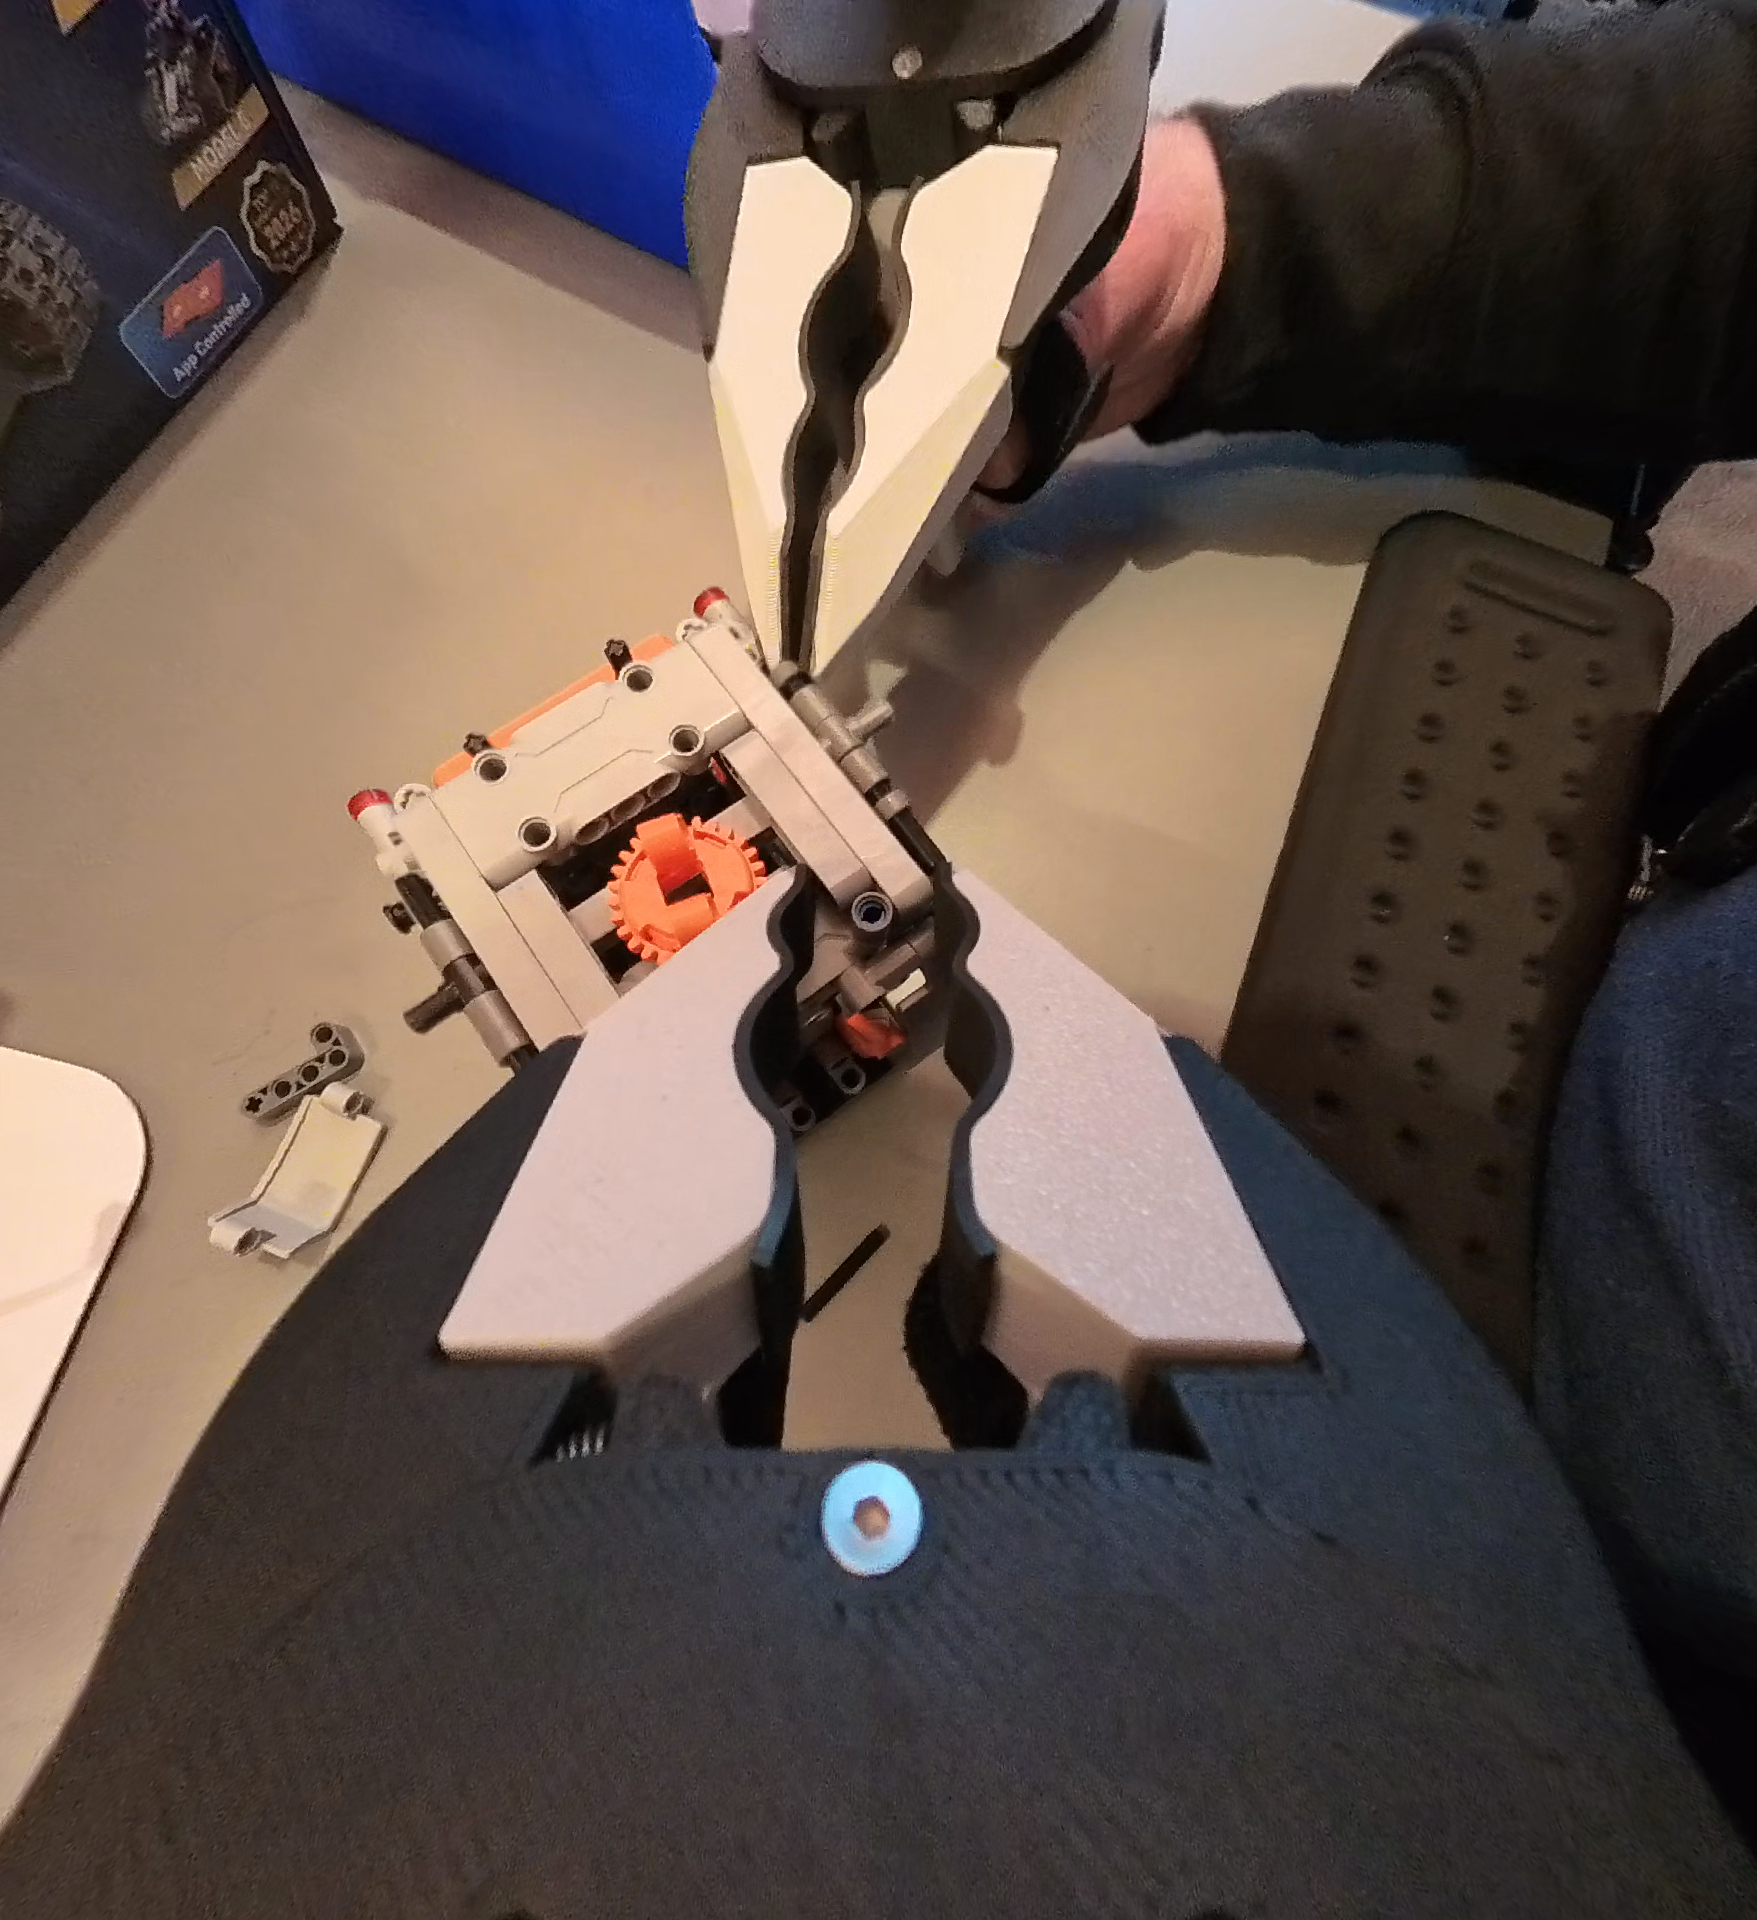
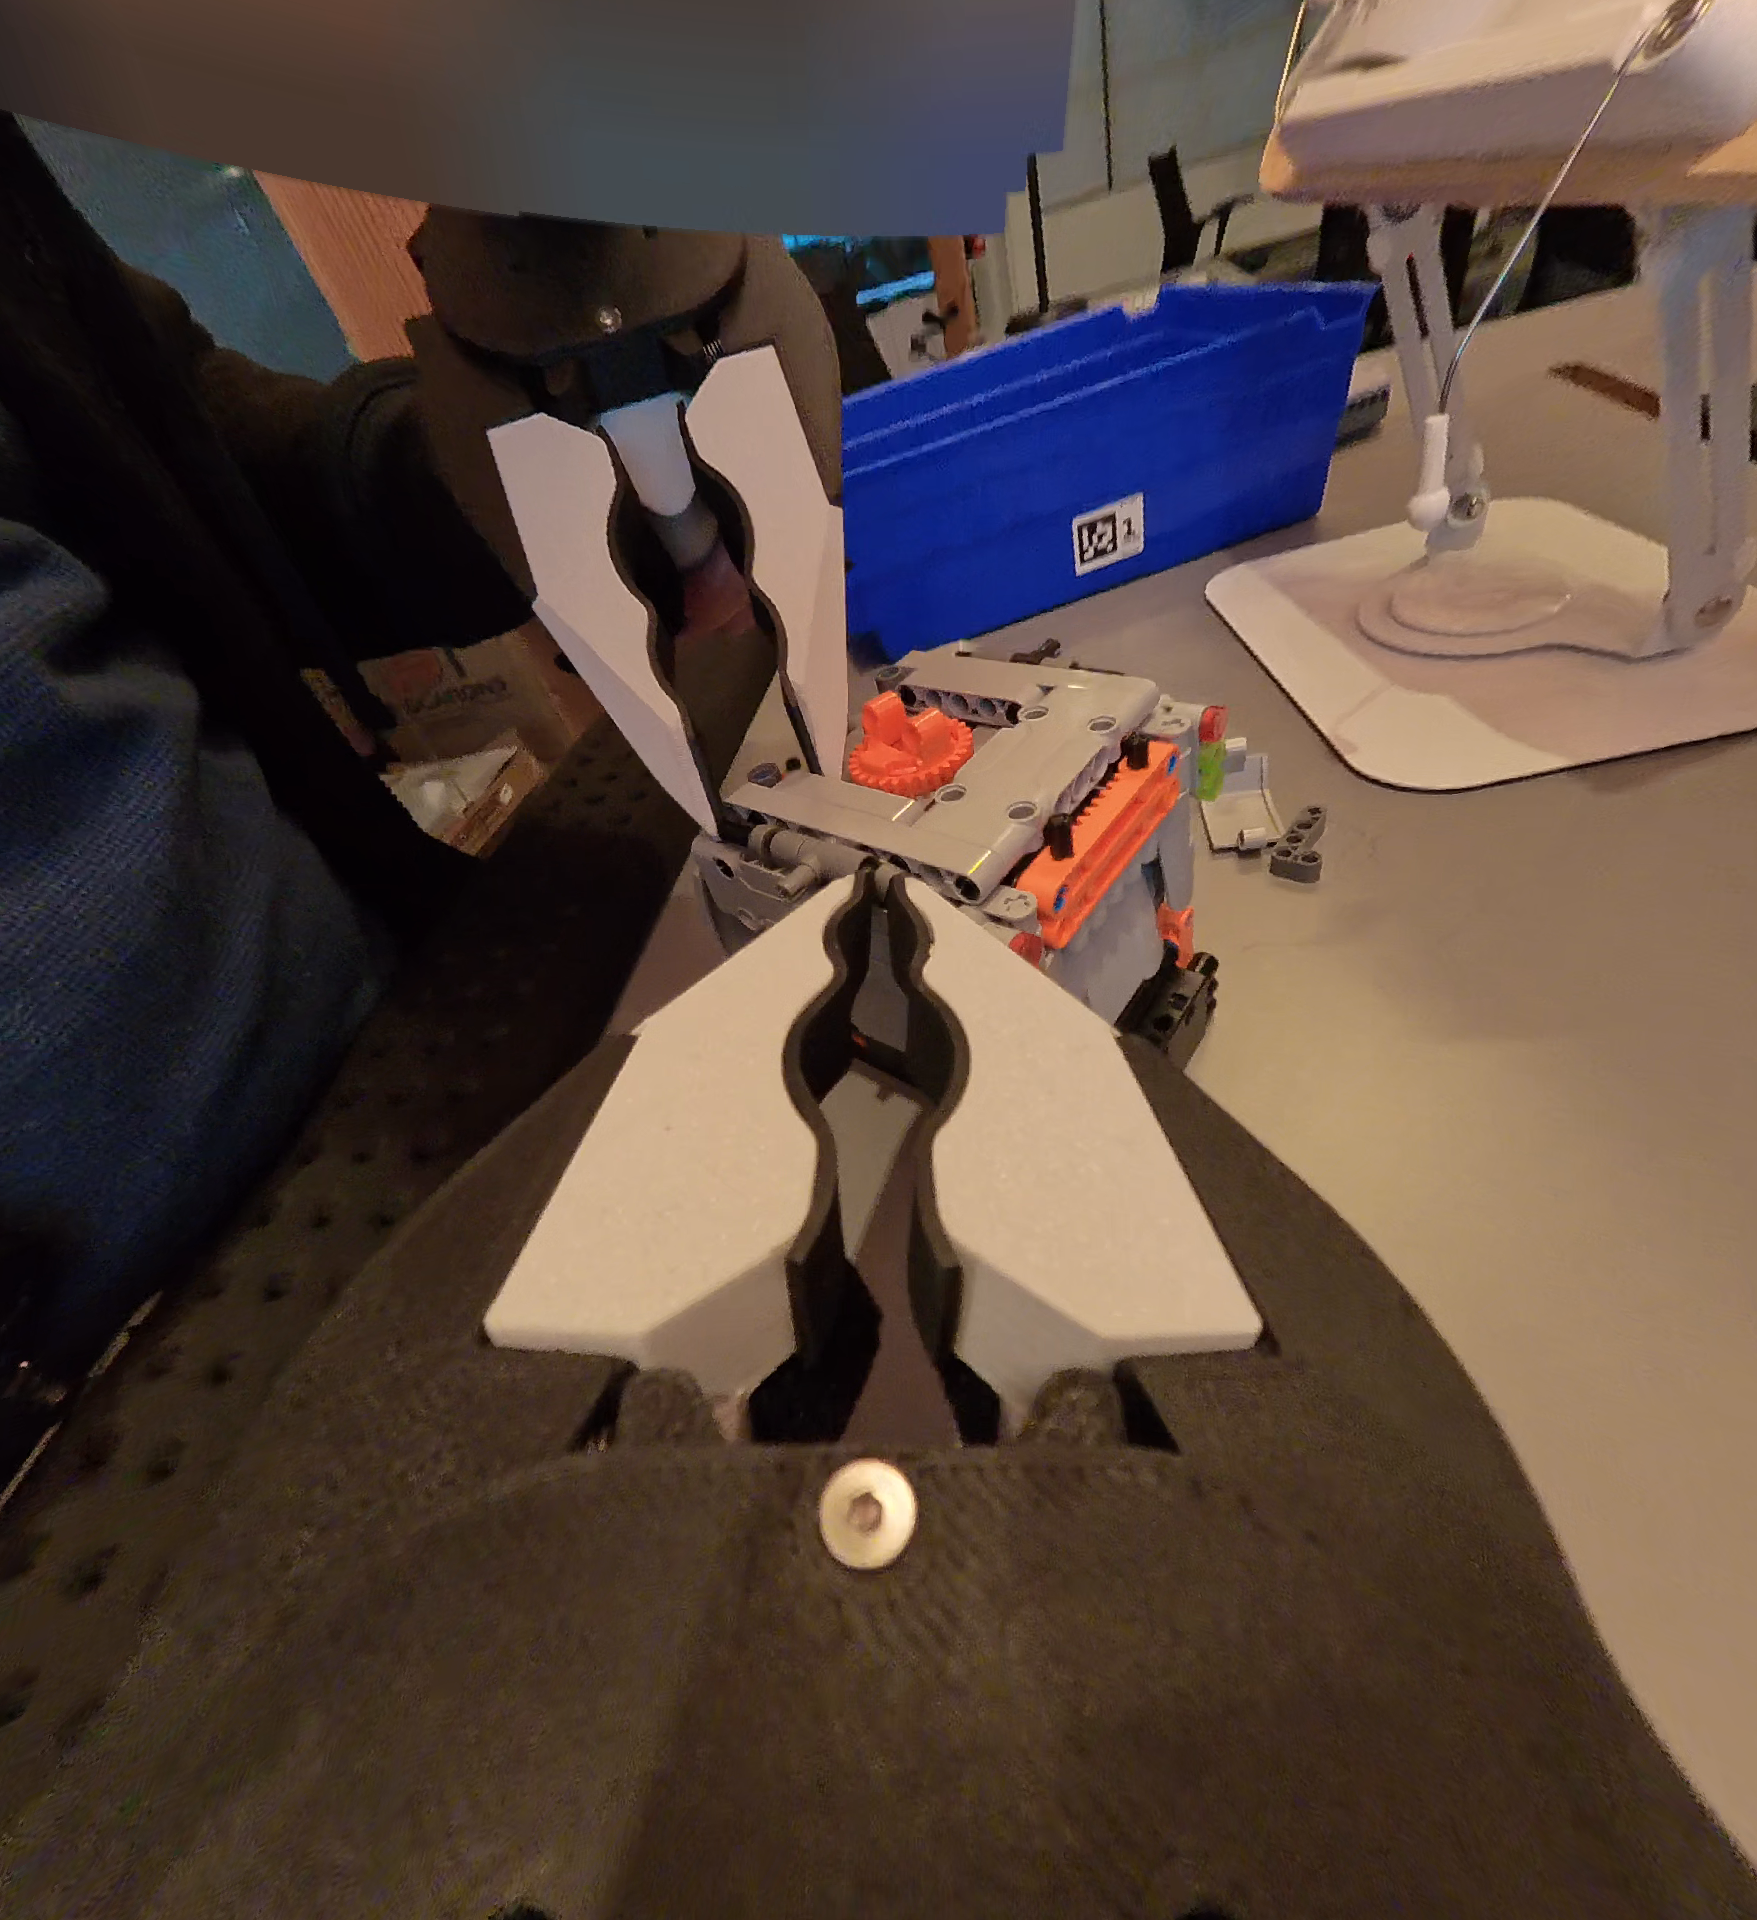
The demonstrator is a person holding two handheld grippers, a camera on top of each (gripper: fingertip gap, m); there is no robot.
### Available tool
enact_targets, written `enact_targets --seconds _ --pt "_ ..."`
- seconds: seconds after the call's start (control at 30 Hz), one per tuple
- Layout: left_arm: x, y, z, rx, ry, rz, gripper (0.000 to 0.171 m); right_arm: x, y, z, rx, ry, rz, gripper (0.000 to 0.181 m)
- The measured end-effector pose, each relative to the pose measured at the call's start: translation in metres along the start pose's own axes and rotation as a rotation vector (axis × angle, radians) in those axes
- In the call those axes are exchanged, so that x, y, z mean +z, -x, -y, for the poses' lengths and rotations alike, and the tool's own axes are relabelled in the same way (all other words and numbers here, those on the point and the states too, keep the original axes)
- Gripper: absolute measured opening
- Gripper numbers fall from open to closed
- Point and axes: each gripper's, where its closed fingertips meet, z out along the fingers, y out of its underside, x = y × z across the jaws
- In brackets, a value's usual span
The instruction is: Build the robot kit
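Your left gripper (image 1: 869,914) is clamped on the near corner of the brick-built assembly (image 1: 645,821): jaws part-way apart, the grey frame corner sitting between the fingertips. The assembly sits on the grey table (image 1: 334,582), tilted, with its orange gear (image 1: 682,883) facing up just ahead of the left finger.

Your right gripper (image 2: 879,883) has its jaws nearly together, tips pinched at the assembly's edge on what looks like a dark axle along the grey beam. You can't tell from either view exactly which part it grips. In the left wrist view the same gripper (image 1: 799,649) comes down from above onto the far corner, so both tools meet the model from opposite sides. Your hand (image 1: 1154,301), in a dark sleeve, shows behind it.

Around it:
- small dark-grey perforated beam (image 1: 305,1070) and a light-grey curved panel (image 1: 297,1179) lie loose on the table, just left of the assembly, touching or nearly touching each other.
- blue bin (image 2: 1092,457) behind the assembly, well apart.
- printed box (image 1: 74,270) at far left.
- white stand base (image 2: 1476,665) on the far side of the loose parts, near.
- dark perforated pad (image 1: 1445,831) at the table edge, beside your blue-trousered leg (image 1: 1705,1247).
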Motion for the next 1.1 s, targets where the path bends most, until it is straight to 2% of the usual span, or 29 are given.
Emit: enact_targets --seconds 0.6,0.87,1.1 --pt "0.0021 0.0009 0.0012 0.049 0.049 0.018 0.02 -0.0026 -0.0015 -0.0005 0.26 0.37 0.108 0.0" --pt "0.0026 0.0013 0.0016 0.062 0.06 0.025 0.02 -0.0028 -0.0025 0.0009 0.337 0.441 0.146 0.0" --pt "0.0027 0.001 0.0017 0.054 0.056 0.027 0.02 -0.0032 -0.0022 -0.0001 0.3 0.443 0.122 0.0"
